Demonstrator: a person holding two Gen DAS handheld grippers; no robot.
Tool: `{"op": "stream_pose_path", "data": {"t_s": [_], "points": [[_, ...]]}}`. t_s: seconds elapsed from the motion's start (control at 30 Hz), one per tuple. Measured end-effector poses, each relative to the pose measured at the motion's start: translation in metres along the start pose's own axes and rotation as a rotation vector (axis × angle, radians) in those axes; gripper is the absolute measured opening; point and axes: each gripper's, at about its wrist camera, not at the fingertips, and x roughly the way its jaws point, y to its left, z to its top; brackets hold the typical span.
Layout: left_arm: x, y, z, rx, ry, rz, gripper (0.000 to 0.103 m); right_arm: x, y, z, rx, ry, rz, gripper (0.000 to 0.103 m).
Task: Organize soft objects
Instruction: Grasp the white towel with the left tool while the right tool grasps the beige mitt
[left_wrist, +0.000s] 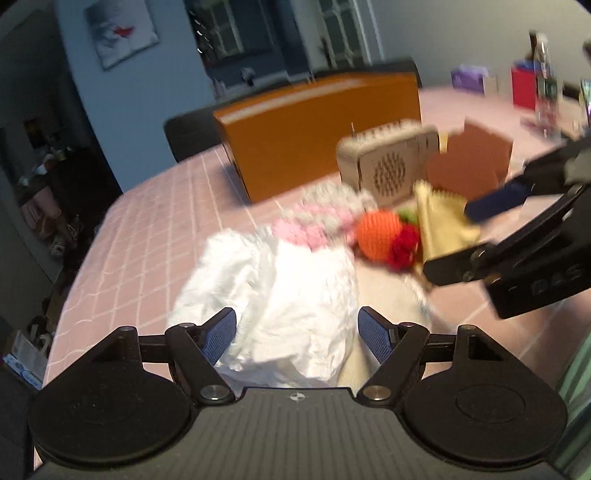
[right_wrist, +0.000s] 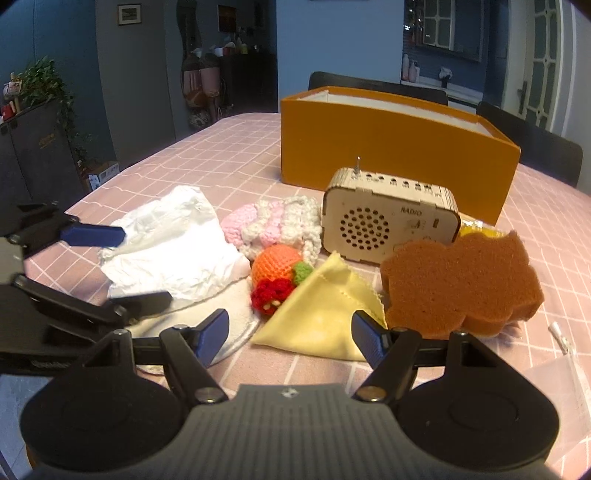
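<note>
Soft things lie together on the pink checked tablecloth (right_wrist: 236, 162). A crumpled white cloth (left_wrist: 280, 295) (right_wrist: 173, 243) sits between the fingers of my open left gripper (left_wrist: 297, 334) (right_wrist: 144, 266). A pink and white crochet piece (right_wrist: 273, 225) (left_wrist: 321, 218), an orange crochet fruit with red and green bits (right_wrist: 277, 269) (left_wrist: 380, 236), a folded yellow cloth (right_wrist: 325, 317) (left_wrist: 439, 225) and a brown sponge (right_wrist: 461, 280) (left_wrist: 469, 166) lie nearby. My open right gripper (right_wrist: 290, 339) (left_wrist: 454, 236) straddles the yellow cloth's near edge.
An open orange box (right_wrist: 391, 147) (left_wrist: 317, 133) stands behind the pile. A small cardboard radio (right_wrist: 388, 221) (left_wrist: 388, 162) stands in front of it. A round white pad (right_wrist: 236, 328) lies under the white cloth. Bottles and boxes (left_wrist: 543, 81) stand far right. Dark chairs (right_wrist: 528, 140) sit behind the table.
</note>
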Motion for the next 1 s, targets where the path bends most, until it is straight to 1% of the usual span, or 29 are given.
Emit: {"op": "stream_pose_path", "data": {"t_s": [0.03, 0.07, 0.1, 0.13, 0.17, 0.2, 0.23, 0.27, 0.3, 0.37, 0.43, 0.5, 0.57, 0.63, 0.67, 0.7, 0.73, 0.8, 0.9, 1.0], "points": [[0.005, 0.001, -0.001, -0.007, 0.019, -0.005, 0.086, 0.000, 0.000, -0.001, -0.004, 0.003, 0.002, 0.072], [0.008, 0.004, -0.001, -0.030, 0.018, -0.015, 0.085, 0.001, 0.001, -0.002, -0.009, 0.004, 0.002, 0.072], [0.007, 0.009, -0.001, -0.060, 0.024, -0.034, 0.080, 0.001, 0.002, -0.003, -0.015, 0.005, -0.001, 0.072], [0.008, 0.012, -0.001, -0.089, 0.031, -0.049, 0.078, 0.001, 0.003, -0.004, -0.019, 0.004, -0.003, 0.072], [0.008, 0.016, -0.001, -0.111, 0.034, -0.053, 0.072, 0.001, 0.003, -0.005, -0.022, 0.001, -0.001, 0.072], [0.008, 0.018, -0.002, -0.129, 0.035, -0.050, 0.060, 0.000, 0.003, -0.004, -0.024, 0.000, 0.002, 0.072], [0.007, 0.021, -0.002, -0.143, 0.035, -0.041, 0.055, 0.000, 0.004, -0.004, -0.026, -0.002, 0.008, 0.072], [0.006, 0.023, -0.002, -0.155, 0.033, -0.028, 0.042, 0.000, 0.004, -0.003, -0.029, -0.008, 0.016, 0.072], [0.004, 0.027, -0.002, -0.170, 0.026, -0.018, 0.034, -0.001, 0.006, -0.002, -0.033, -0.015, 0.023, 0.072], [-0.002, 0.036, 0.000, -0.221, 0.007, -0.020, 0.029, -0.003, 0.010, 0.000, -0.047, -0.036, 0.043, 0.072], [-0.012, 0.045, 0.002, -0.275, -0.018, -0.014, 0.028, -0.003, 0.015, 0.003, -0.064, -0.057, 0.073, 0.072], [-0.022, 0.051, 0.004, -0.304, -0.041, 0.025, 0.027, -0.001, 0.021, 0.005, -0.087, -0.066, 0.108, 0.073], [-0.030, 0.057, 0.004, -0.324, -0.044, 0.057, 0.027, 0.006, 0.029, 0.006, -0.105, -0.043, 0.158, 0.074], [-0.034, 0.060, 0.002, -0.328, -0.031, 0.077, 0.027, 0.017, 0.036, 0.004, -0.107, 0.002, 0.211, 0.082], [-0.035, 0.061, 0.000, -0.331, -0.022, 0.083, 0.027, 0.022, 0.038, 0.002, -0.107, 0.017, 0.228, 0.082], [-0.034, 0.062, -0.003, -0.336, -0.012, 0.090, 0.027, 0.026, 0.041, 0.001, -0.112, 0.028, 0.236, 0.082], [-0.033, 0.063, -0.006, -0.342, 0.000, 0.096, 0.027, 0.029, 0.045, -0.001, -0.123, 0.037, 0.238, 0.085], [-0.027, 0.066, -0.012, -0.359, 0.026, 0.097, 0.028, 0.033, 0.053, -0.004, -0.169, 0.020, 0.227, 0.094], [-0.021, 0.068, -0.020, -0.390, 0.054, 0.072, 0.027, 0.038, 0.063, -0.007, -0.234, 0.003, 0.199, 0.095], [-0.021, 0.067, -0.024, -0.407, 0.059, 0.062, 0.027, 0.041, 0.065, -0.008, -0.233, -0.014, 0.201, 0.092]]}}
